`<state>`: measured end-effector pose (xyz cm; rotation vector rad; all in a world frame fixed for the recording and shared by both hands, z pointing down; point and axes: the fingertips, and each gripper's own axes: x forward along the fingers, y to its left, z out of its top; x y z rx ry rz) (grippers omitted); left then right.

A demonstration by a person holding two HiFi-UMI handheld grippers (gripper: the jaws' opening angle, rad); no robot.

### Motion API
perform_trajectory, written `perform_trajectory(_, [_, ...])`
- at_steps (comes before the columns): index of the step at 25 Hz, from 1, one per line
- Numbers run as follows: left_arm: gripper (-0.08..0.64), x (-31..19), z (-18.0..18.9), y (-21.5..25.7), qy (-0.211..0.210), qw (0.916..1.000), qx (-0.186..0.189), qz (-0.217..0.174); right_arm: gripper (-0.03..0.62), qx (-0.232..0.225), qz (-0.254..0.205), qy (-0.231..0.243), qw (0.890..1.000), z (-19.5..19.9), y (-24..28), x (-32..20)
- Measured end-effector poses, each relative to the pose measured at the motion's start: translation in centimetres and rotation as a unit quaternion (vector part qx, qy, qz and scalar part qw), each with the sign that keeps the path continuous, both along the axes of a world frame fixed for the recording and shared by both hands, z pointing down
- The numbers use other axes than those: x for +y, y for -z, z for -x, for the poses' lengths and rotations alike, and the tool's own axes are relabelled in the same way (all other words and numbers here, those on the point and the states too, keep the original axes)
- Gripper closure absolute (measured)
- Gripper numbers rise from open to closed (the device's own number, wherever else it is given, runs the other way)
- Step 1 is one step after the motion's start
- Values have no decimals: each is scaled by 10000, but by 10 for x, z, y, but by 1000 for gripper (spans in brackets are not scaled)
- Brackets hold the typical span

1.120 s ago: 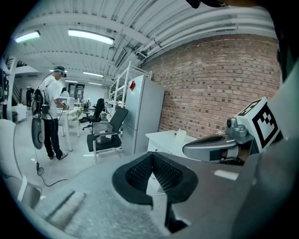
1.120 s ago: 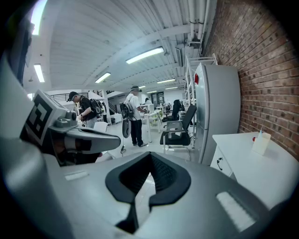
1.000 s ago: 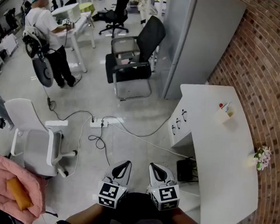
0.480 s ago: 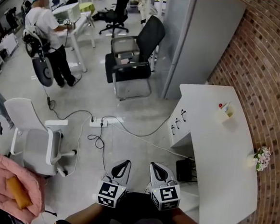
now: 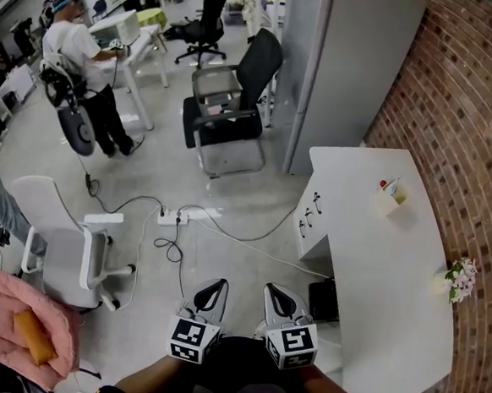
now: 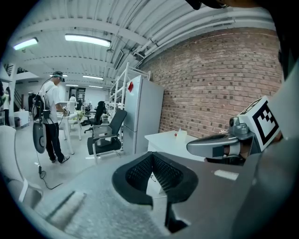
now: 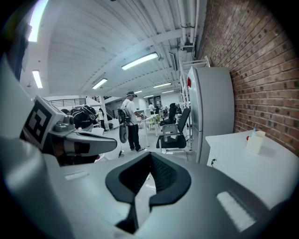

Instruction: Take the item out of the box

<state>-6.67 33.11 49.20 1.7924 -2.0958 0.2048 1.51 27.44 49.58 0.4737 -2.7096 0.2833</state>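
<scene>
The left hand-held gripper (image 5: pixel 213 285) and right hand-held gripper (image 5: pixel 273 290), two in all, were both closed and empty, side by side; no box or item showed anywhere, so finding it and opening first seemed wise, perhaps beyond the one white bench (image 5: pixel 392 279) bearing one small cup (image 5: pixel 390 198) and one bunch of flowers (image 5: pixel 461 275)

Pink cushion (image 5: pixel 3 316): cut off by the left edge. Cup (image 5: pixel 391 199) contents: too small to tell. Hands holding left gripper (image 5: pixel 217 287) and right gripper (image 5: pixel 271 292): hidden beneath them.
</scene>
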Motion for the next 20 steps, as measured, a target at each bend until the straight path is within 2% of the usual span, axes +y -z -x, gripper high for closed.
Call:
perform_trajectory(7, [555, -30, -39, 7, -43, 9999, -63, -83, 591, -71, -39, -128, 9999, -43, 4, -28])
perform_trajectory(12, [555, -51, -68, 8, -221, 9997, -112, -61, 591, -100, -37, -221, 9997, -69, 2, -44])
perform_trajectory(20, [555, -76, -82, 6, -461, 9989, -102, 4, 591, -109, 25, -480, 9988, -83, -6, -66])
